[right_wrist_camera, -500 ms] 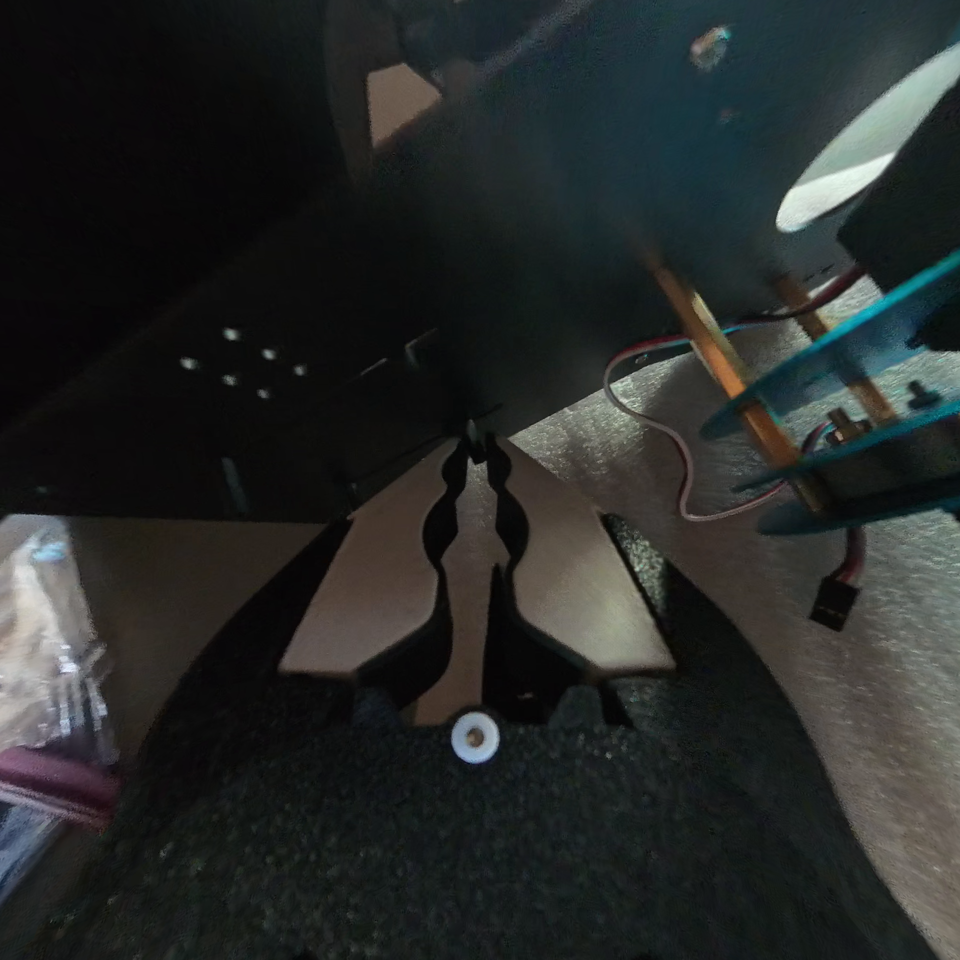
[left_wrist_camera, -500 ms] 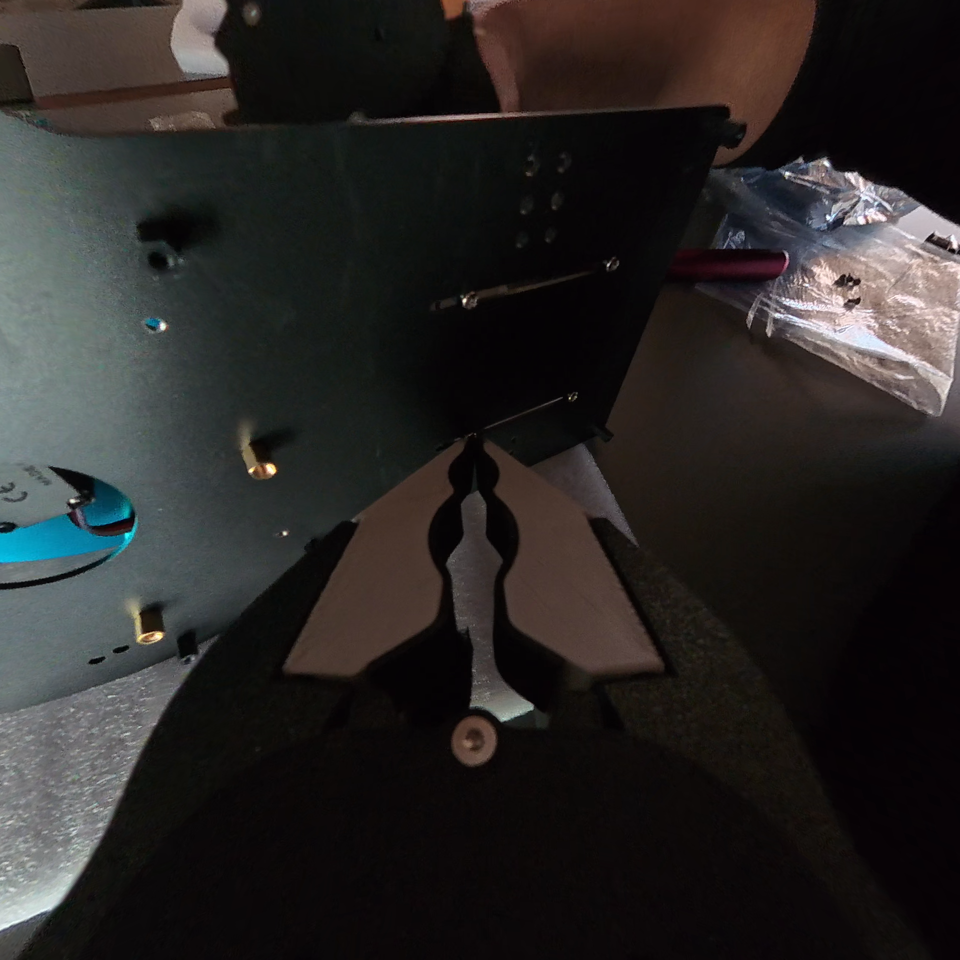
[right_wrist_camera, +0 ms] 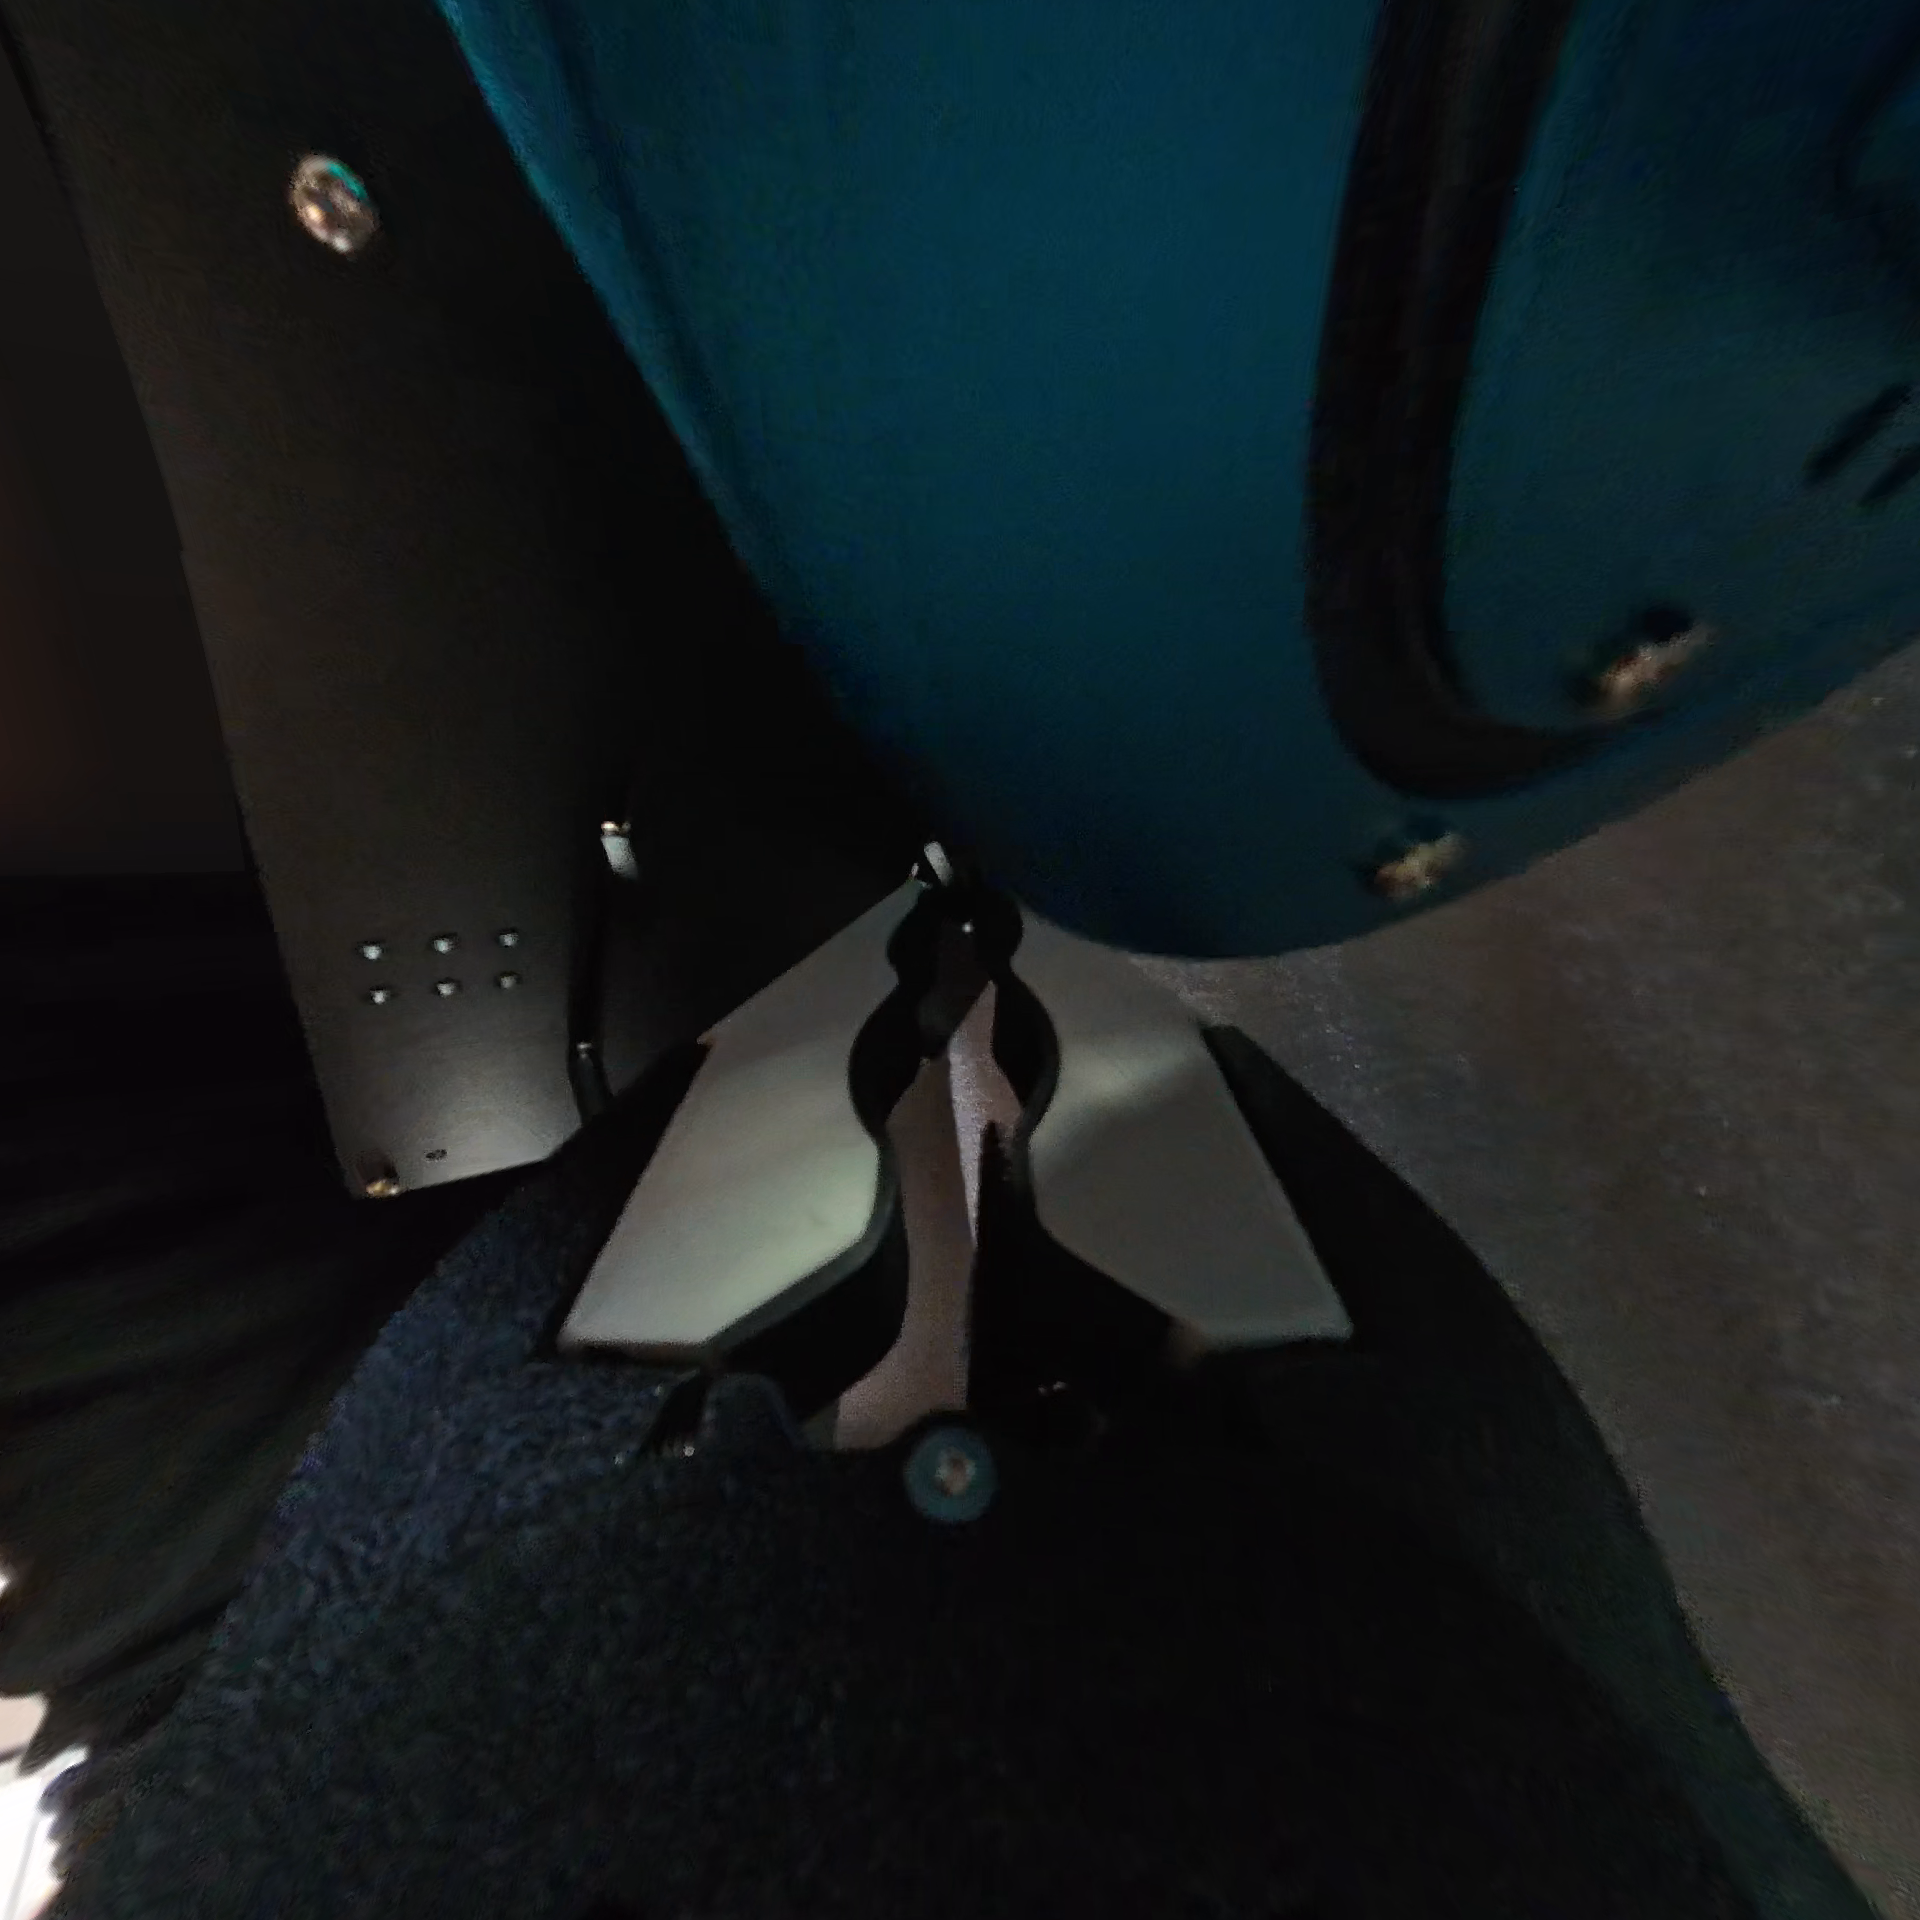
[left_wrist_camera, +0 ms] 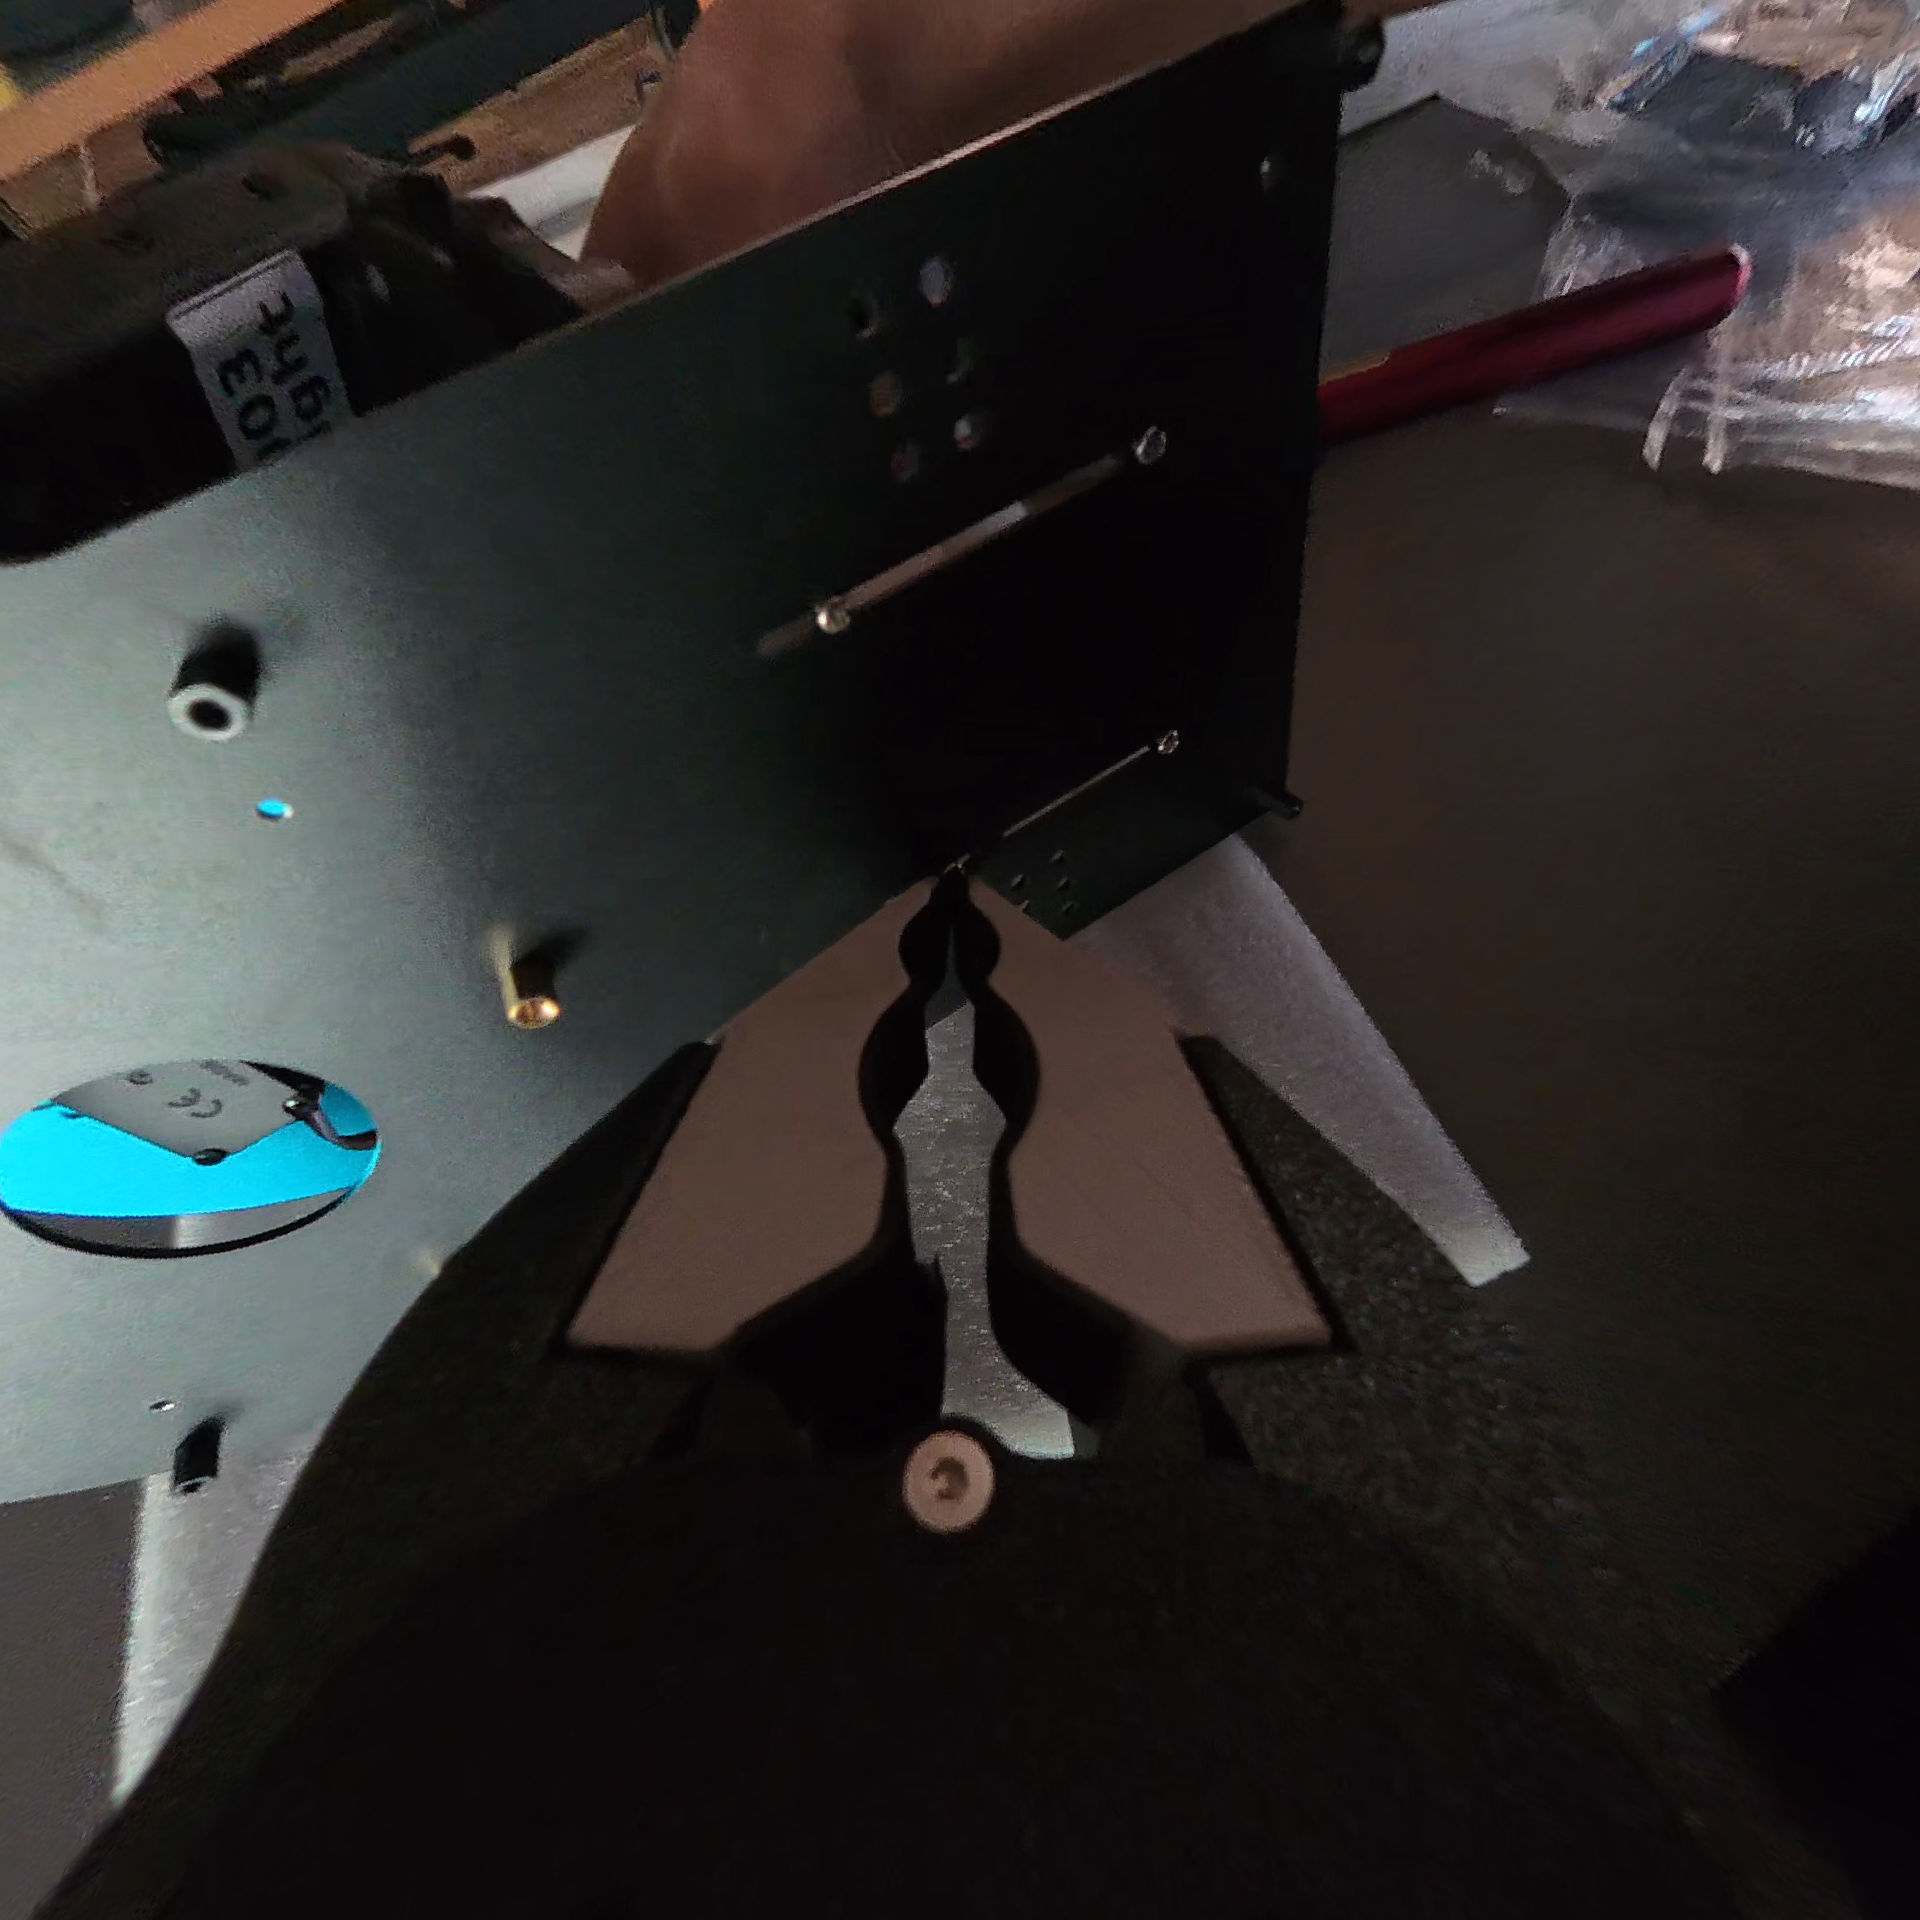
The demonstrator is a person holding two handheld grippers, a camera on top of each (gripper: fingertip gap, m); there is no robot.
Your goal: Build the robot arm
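Note:
A black metal chassis plate (left_wrist_camera: 623, 623) with holes, slots and brass standoffs (left_wrist_camera: 530, 997) stands tilted on edge. A round cut-out (left_wrist_camera: 187, 1153) shows a blue plate behind it. My left gripper (left_wrist_camera: 951, 883) is shut on the plate's lower edge. In the right wrist view the blue plate (right_wrist_camera: 1039, 468) fills the top, very close, with the black plate (right_wrist_camera: 416, 727) to its left. My right gripper (right_wrist_camera: 951, 883) is shut on the black plate's edge, just under the blue plate. The right gripper's body (left_wrist_camera: 260, 332) shows behind the plate's top edge in the left wrist view.
A white foam sheet (left_wrist_camera: 1351, 1091) lies under the assembly on a dark table (left_wrist_camera: 1610, 831). A red tool handle (left_wrist_camera: 1538, 343) and clear plastic bags (left_wrist_camera: 1766, 208) lie at the right. A person's hand (left_wrist_camera: 790, 114) is behind the plate. Left and right tips are no more than a few centimetres apart.
The assembly has tilted and turned. In the right wrist view the blue plate has swung in close and now fills the top. Both grippers keep their hold.

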